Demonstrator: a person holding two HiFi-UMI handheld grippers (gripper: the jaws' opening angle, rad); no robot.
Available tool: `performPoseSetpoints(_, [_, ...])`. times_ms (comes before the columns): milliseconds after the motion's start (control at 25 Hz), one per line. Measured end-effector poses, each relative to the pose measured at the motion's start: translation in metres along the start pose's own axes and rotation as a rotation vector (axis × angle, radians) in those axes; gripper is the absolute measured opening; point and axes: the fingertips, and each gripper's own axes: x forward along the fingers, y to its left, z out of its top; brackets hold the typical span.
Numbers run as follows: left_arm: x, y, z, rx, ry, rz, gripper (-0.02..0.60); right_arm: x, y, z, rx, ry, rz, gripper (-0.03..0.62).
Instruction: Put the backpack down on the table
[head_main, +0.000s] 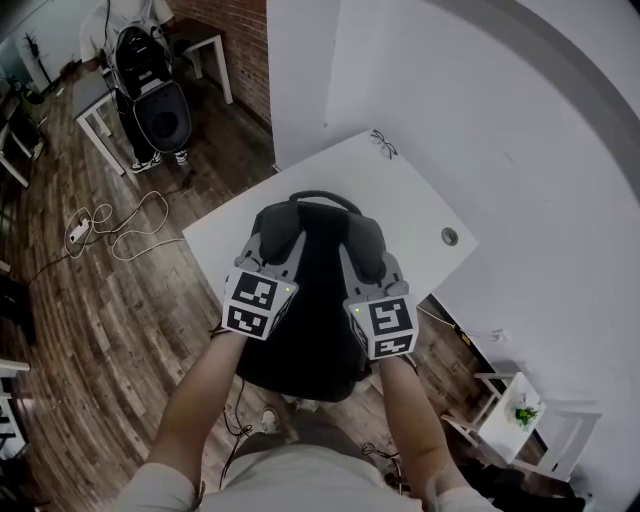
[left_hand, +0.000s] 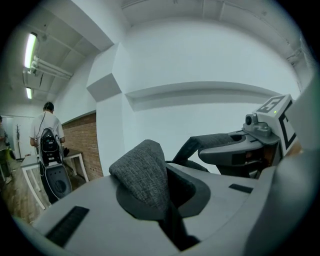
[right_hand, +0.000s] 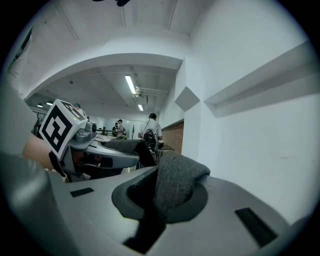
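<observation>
Most of the head view is white wall (head_main: 540, 150) and wood floor (head_main: 100, 320), with a white table (head_main: 400, 190) pushed against the wall.

One black backpack (head_main: 310, 320) hangs upright over the table's near corner. Its top handle is above the tabletop, and its lower half reaches past the edge toward the person's legs. It covers that corner, so I cannot tell whether its bottom rests on the table or hangs clear.

Both forearms come in from the bottom edge, cut off above the elbow. The left claw (head_main: 272, 240) is closed tight on the left shoulder strap (left_hand: 142, 170), a fold of grey fabric bulging out of the slot between its jaws. The right claw (right_hand: 150, 220) is clamped the same way on the right shoulder strap (right_hand: 177, 182). The marker cubes hide both grips from above.

Far off by some desks stands a person wearing a backpack (head_main: 135, 40), cut off by the frame. Cables (head_main: 135, 225) trail across the floor. A pair of glasses (head_main: 383, 143) lies near the table's far corner, and a small round hole (head_main: 449, 236) sits by its right edge.
</observation>
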Motion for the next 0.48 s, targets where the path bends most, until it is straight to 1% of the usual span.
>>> performPoseSetpoints(200, [0.012, 0.010, -0.034, -0.010, 0.076, 0.012, 0.028, 0.017, -0.001, -0.022, 0.040, 0.053, 0.005, 0.055])
performPoseSetpoints(480, [0.031, 0.018, -0.063, -0.013, 0.130, 0.015, 0.032, 0.035, -0.010, -0.047, 0.064, 0.112, 0.009, 0.055])
